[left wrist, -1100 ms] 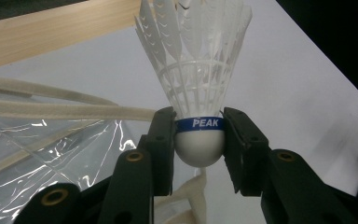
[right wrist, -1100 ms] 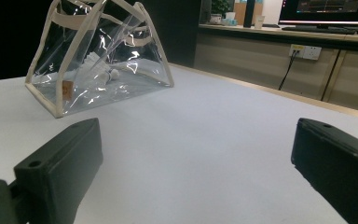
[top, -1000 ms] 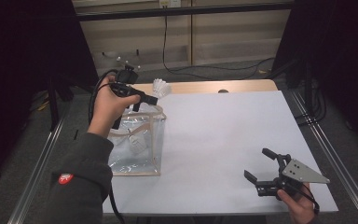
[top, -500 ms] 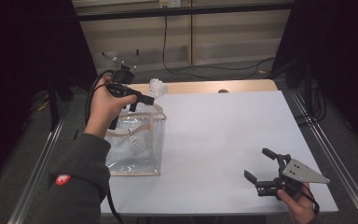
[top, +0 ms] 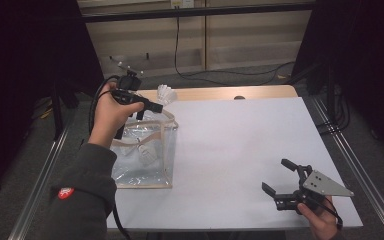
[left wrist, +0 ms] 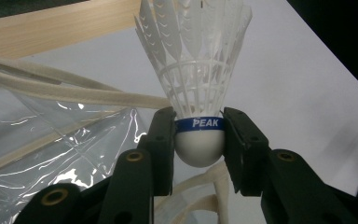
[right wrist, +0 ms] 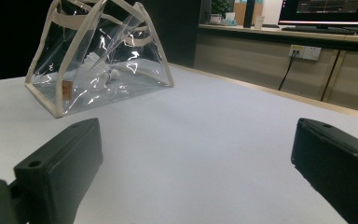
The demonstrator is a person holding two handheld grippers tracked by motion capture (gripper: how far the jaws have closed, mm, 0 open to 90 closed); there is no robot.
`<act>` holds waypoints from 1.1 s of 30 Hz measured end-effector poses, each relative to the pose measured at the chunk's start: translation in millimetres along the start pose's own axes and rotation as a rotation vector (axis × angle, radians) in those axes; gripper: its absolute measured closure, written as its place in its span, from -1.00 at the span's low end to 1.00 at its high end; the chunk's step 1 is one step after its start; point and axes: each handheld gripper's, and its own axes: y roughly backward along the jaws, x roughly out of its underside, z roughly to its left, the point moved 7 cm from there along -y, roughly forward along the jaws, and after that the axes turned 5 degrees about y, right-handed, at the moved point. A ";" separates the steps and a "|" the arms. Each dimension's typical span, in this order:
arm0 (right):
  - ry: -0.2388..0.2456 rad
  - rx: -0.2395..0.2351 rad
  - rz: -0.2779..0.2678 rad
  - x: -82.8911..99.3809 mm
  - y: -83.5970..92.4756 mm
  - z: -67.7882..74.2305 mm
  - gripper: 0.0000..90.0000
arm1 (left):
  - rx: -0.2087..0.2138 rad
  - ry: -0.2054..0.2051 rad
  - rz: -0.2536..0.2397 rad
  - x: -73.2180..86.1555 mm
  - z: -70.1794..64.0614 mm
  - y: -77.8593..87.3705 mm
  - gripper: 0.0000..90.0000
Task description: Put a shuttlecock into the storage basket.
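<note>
Compared with one second back: no shift on the table [top: 240, 150], no shift of the clear bag [top: 130, 172] along its left edge, and almost none of either hand. To be read as a pause before the drop, with loading of the bag not yet finished. Left gripper [top: 159, 102] held in the air near the far-left corner, above the far end of the bag, clamped narrow on the cork of a shuttlecock [left wrist: 198, 88], feathers pointing away from the jaws. Right gripper [top: 275, 174] parked low near the near-right corner, spread wide, holding nothing. More shuttlecocks [top: 145, 152] already lying inside the bag. Legible text: "PEAK", white on the blue band around the held cork. Red badge [top: 65, 192] on the sleeve: too small to read.
</note>
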 end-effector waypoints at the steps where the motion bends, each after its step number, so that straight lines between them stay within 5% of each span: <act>1: -0.001 0.000 0.000 0.1 0.0 0.1 -0.96 | -0.002 0.001 -0.001 0.1 0.5 0.0 0.45; 33: 0.001 0.002 0.003 0.1 0.1 0.3 -0.96 | -0.040 0.014 -0.010 3.9 15.0 7.3 0.45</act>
